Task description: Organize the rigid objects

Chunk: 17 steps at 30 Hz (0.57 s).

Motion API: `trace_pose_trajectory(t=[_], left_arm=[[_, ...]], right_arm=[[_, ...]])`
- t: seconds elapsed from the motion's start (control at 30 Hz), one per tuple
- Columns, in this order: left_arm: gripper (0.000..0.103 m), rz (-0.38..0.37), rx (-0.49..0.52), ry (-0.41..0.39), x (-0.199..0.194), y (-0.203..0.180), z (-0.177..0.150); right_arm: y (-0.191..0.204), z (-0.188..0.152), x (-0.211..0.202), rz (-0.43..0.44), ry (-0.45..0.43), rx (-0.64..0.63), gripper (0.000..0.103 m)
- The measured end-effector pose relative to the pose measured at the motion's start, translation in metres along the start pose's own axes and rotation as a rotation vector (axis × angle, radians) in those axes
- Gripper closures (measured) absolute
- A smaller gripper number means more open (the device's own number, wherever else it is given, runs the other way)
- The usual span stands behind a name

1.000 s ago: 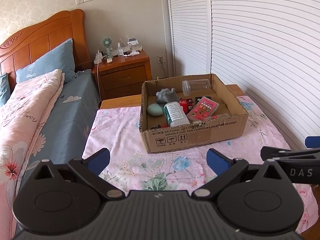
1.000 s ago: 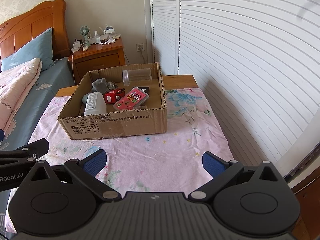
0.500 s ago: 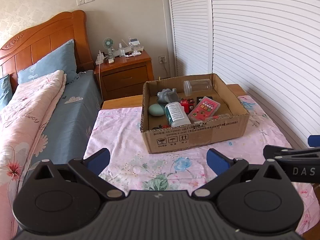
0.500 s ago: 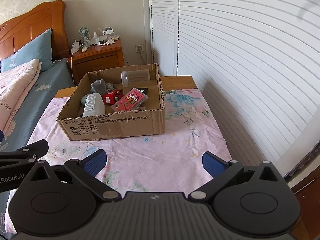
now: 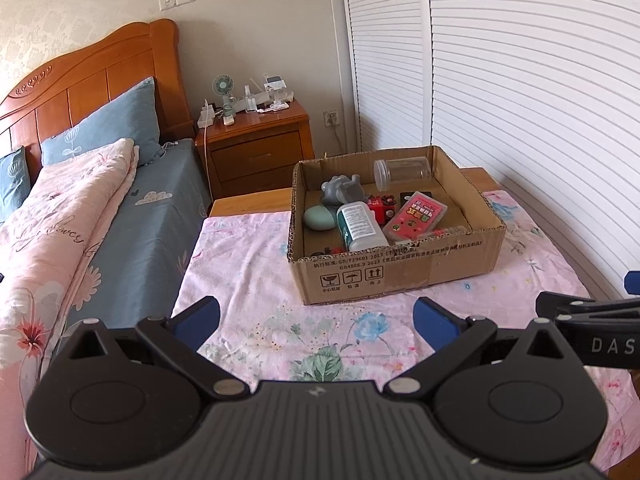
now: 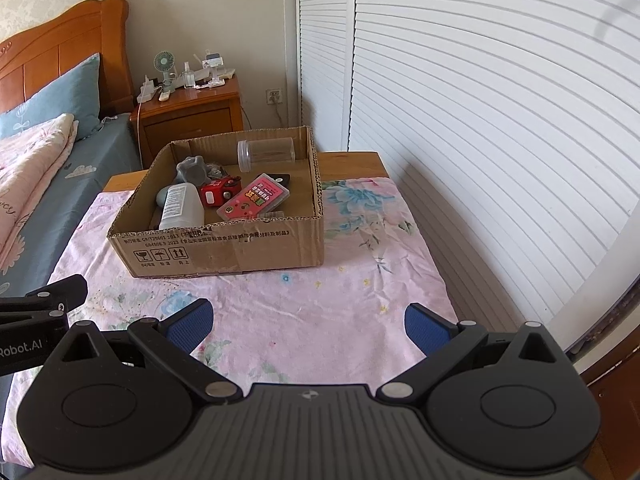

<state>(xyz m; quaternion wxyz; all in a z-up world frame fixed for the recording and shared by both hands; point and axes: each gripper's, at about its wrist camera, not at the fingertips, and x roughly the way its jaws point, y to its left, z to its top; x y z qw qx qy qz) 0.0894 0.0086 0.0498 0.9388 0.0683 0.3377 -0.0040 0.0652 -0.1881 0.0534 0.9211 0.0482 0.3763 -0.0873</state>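
Observation:
An open cardboard box (image 5: 400, 276) (image 6: 224, 248) stands on a table with a pink floral cloth (image 5: 256, 264) (image 6: 328, 300). In it lie a white bottle (image 5: 358, 226) (image 6: 180, 206), a pink flat case (image 5: 416, 216) (image 6: 254, 198), a red toy car (image 5: 382, 206) (image 6: 216, 194), a grey toy (image 5: 344, 190) (image 6: 192, 170), a teal egg-shaped thing (image 5: 320, 218) and a clear jar (image 5: 402, 172) (image 6: 266, 154). My left gripper (image 5: 316, 314) and right gripper (image 6: 310, 320) are open and empty, held over the near cloth, short of the box.
A bed (image 5: 80, 220) with a pink quilt lies to the left. A wooden nightstand (image 5: 256, 148) with a small fan and clutter stands behind. White louvered doors (image 6: 480, 120) line the right side. The table's right edge drops off near my right gripper.
Both grippers have drawn back a little from the box and risen slightly; the box looks farther off. Both stay open and empty.

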Motion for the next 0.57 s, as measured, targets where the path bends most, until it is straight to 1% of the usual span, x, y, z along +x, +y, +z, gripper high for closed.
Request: trace_pose_trajectory(t=[0.57], left_arm=[[0.001,-0.001,0.001,0.006,-0.0038,-0.0026,-0.0057]], right_arm=[[0.0001,-0.0031,-0.0026,0.008,-0.002,-0.001,0.000]])
